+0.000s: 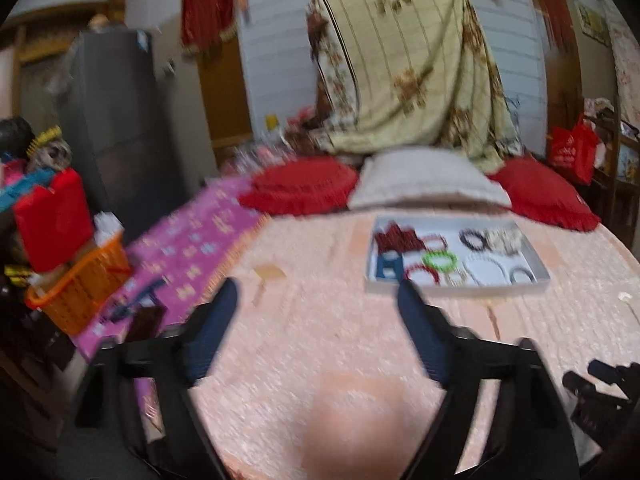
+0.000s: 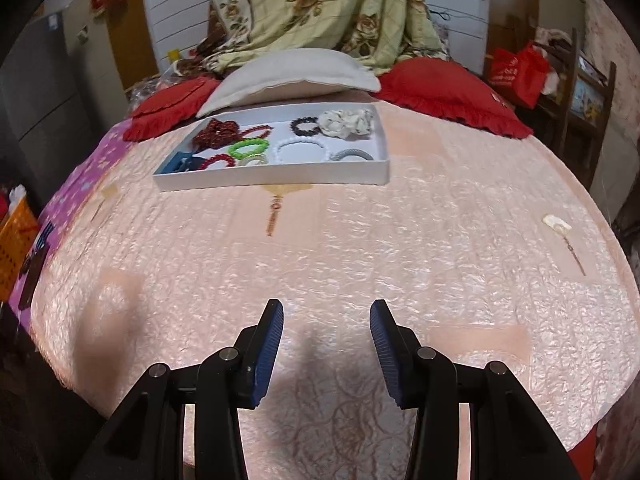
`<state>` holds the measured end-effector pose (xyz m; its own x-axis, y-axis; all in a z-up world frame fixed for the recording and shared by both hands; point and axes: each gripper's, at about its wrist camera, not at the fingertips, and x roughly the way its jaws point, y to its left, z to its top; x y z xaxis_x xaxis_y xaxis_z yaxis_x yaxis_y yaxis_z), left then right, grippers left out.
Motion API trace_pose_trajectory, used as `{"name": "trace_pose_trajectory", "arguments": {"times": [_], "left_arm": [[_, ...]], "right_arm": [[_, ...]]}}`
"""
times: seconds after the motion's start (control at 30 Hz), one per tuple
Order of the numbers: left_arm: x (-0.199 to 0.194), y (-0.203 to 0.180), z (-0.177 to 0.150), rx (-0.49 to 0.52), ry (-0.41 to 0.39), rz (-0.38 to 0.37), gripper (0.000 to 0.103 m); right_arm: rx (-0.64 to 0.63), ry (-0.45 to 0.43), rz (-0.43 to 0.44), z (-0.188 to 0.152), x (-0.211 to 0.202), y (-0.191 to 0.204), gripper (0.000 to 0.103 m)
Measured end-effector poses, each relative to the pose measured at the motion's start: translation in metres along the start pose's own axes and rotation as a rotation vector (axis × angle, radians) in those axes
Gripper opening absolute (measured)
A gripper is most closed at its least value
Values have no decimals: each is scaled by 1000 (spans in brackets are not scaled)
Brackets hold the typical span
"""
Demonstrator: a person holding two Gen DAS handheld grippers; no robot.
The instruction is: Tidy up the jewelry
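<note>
- My left gripper (image 1: 316,292) hangs over the near part of the bed, its jaws spread wide and holding nothing; the left view is blurred.
- My right gripper (image 2: 327,314) hovers low over the near bedspread, level and pointing toward the far end, jaws apart and empty. The ribbed blue pads (image 2: 269,354) face each other.
- The bedspread (image 2: 360,240) is pale pink, quilted, with a crinkled sheen and faint printed motifs.
- The tray (image 2: 276,178) is a shallow white rectangle with low walls, lying flat on the far middle of the bed, well apart from both grippers.
- In the tray I count about nine pieces: a dark red beaded bunch (image 2: 216,132) at far left, a thin red bead ring (image 2: 258,131) beside it, a bright green ring (image 2: 250,147), a black bead ring (image 2: 305,125), a white bead ring (image 2: 301,150), a grey ribbed band (image 2: 354,155) at near right, a second red ring (image 2: 218,161), and a blue piece (image 2: 180,163) at near left whose shape I cannot tell.
- A cream spotted scrunchie (image 2: 347,122), soft and ruffled, lies in the tray's far right corner, touching the black ring.
- Beyond the tray lie three cushions: two red fringed ones (image 2: 448,92) flanking a plain white pillow (image 2: 296,76).
- A small cream piece (image 2: 557,223) lies alone on the bedspread at right.
- An orange mesh basket (image 1: 80,284) stands left of the bed.
</note>
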<state>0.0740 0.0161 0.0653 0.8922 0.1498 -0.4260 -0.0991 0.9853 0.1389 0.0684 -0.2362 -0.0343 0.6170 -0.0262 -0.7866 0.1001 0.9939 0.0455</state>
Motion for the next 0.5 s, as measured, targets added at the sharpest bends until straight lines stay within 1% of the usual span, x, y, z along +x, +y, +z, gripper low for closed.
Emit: {"name": "trace_pose_trajectory", "arguments": {"times": [0.07, 0.1, 0.13, 0.17, 0.2, 0.27, 0.33, 0.4, 0.47, 0.5], "left_arm": [[-13, 2, 0, -5, -73, 28, 88], [-19, 3, -1, -8, -106, 39, 90], [-25, 4, -1, -7, -131, 56, 98], [-30, 4, -1, -3, -149, 70, 101], [-33, 5, -1, 3, -160, 72, 103], [-41, 5, 1, 24, -167, 57, 103], [-47, 5, 0, 15, -161, 42, 103], [-54, 6, -5, -3, -150, 2, 103], [-57, 3, -10, -7, -137, -16, 103], [-58, 2, -13, -9, -117, -21, 103]], "right_arm": [[-3, -17, 7, 1, -5, 3, 43], [-2, -29, 10, 1, -9, 4, 43], [-4, -35, 12, 1, -12, 5, 43], [-7, -39, 13, 1, -15, 6, 43], [-10, -38, 11, 0, -18, 6, 43], [0, -42, 18, 2, -21, 6, 43], [13, -54, 25, 2, -26, 6, 43], [15, -70, 24, 0, -32, 9, 43], [0, -87, 19, -6, -37, 13, 43], [-10, -90, 13, -8, -38, 15, 43]]}}
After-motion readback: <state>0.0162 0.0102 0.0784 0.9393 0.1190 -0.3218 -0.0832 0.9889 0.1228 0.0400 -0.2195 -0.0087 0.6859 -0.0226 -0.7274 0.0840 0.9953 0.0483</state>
